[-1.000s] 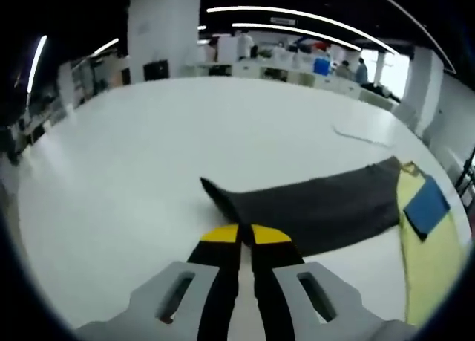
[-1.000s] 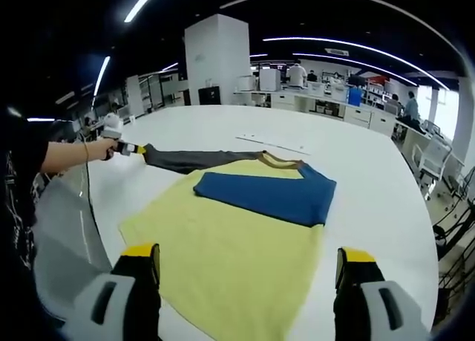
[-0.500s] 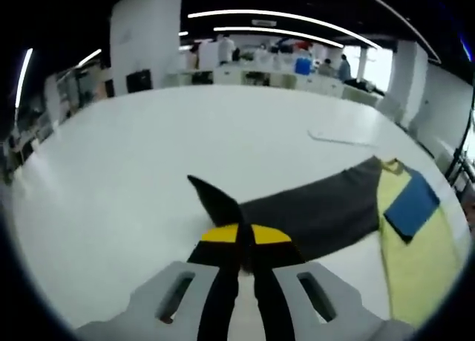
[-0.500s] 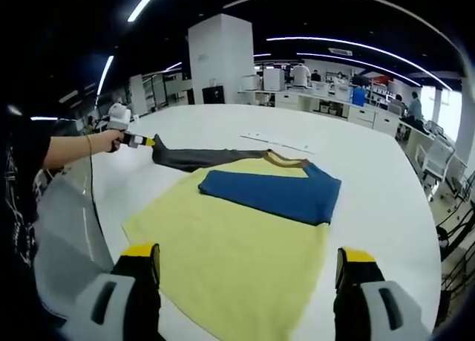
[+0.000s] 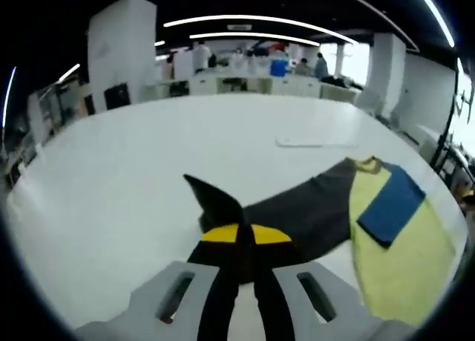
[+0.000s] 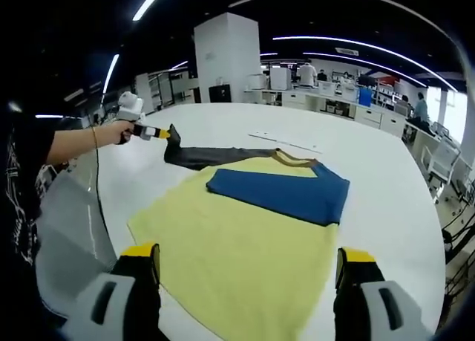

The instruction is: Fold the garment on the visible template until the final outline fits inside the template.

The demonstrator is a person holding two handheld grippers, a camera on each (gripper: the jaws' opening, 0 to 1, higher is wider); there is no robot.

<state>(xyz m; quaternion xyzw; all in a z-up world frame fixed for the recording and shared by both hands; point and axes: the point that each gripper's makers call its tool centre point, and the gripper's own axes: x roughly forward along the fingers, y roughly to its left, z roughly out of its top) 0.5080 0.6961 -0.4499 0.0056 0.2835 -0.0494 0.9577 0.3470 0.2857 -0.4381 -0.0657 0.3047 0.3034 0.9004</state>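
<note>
Left gripper (image 5: pixel 245 241) fingers pressed together, pinching the cuff of the dark sleeve (image 5: pixel 297 215), lifted just off the white surface (image 5: pixel 133 177). Right gripper (image 6: pixel 249 270) fingers spread wide, holding nothing. Yellow shirt (image 6: pixel 237 252) lies flat mid-surface, blue sleeve (image 6: pixel 278 192) folded across its chest, dark sleeve stretched outward.
</note>
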